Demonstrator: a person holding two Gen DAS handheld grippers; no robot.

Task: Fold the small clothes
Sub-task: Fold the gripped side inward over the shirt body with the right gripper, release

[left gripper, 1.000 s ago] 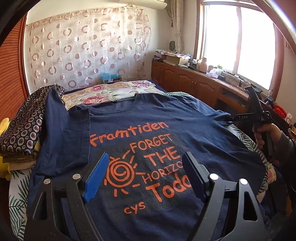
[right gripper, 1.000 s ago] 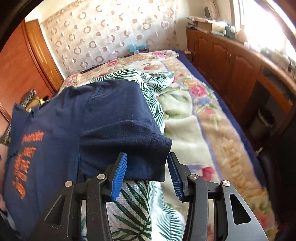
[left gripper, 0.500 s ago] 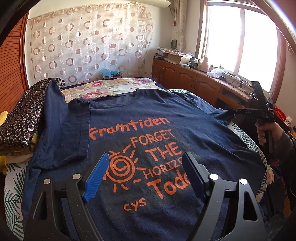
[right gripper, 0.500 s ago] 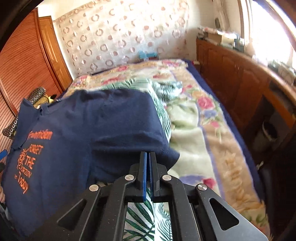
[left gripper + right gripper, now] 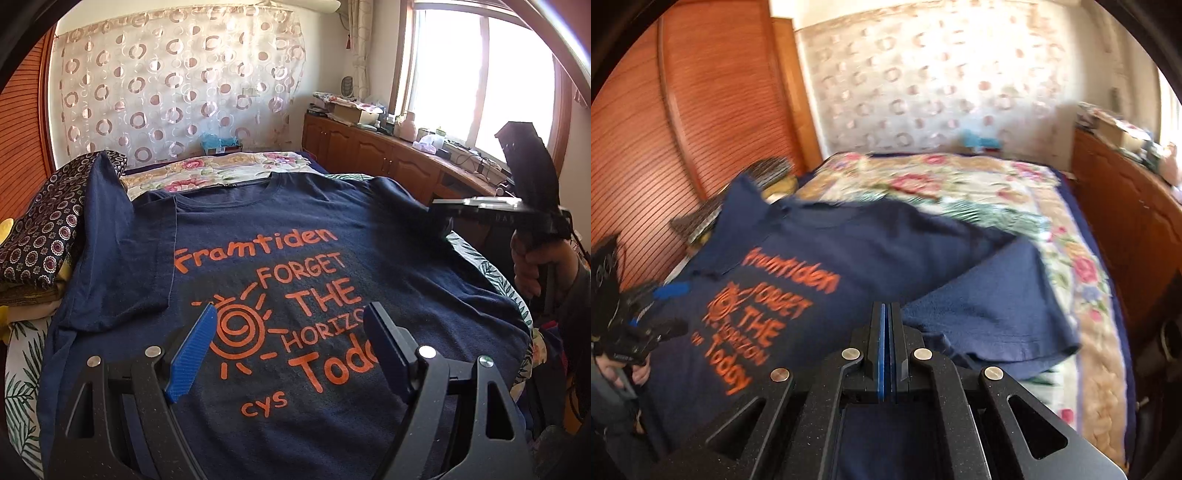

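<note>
2 grippers over soft navy T-shirt [image 5: 258, 229]: left gripper [image 5: 291, 347] jaws wide, right gripper [image 5: 886, 325] jaws pinching its sleeve.

Sunlit window [image 5: 480, 77], circle-patterned curtain [image 5: 177, 92], wooden cabinets [image 5: 369, 155], slatted wardrobe door [image 5: 701, 122]

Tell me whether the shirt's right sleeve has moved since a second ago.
Yes. The right gripper, shut on the sleeve, has lifted it off the leaf-print sheet and carried it left, toward the wooden wardrobe, over the navy T-shirt.

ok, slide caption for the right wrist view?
Right gripper shut on the navy orange-print T-shirt, lifting its sleeve above the floral bedspread.
</note>
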